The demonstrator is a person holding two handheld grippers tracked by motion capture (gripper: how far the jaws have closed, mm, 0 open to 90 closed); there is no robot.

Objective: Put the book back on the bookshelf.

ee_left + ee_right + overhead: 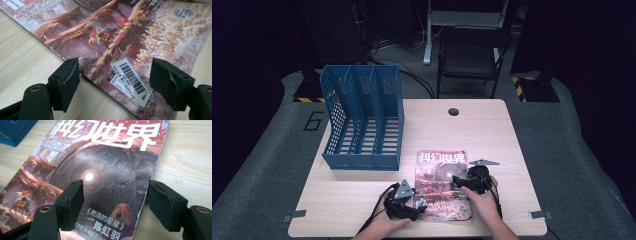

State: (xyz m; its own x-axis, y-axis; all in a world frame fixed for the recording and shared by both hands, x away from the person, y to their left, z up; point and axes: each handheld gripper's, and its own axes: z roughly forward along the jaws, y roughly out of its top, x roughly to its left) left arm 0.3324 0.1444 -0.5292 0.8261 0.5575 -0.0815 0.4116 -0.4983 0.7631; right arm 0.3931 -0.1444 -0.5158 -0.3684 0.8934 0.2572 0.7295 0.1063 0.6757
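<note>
Flat on the pale wooden table (362, 200) lies the magazine (442, 185), dark room around.

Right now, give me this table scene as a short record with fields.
surface: light wooden table
main item: magazine, flat, cover up
left gripper: open, jaws astride the magazine's lower left corner near the barcode sticker
right gripper: open, jaws astride the magazine's right edge
other item: blue file rack, back left of the magazine, compartments look empty
</note>
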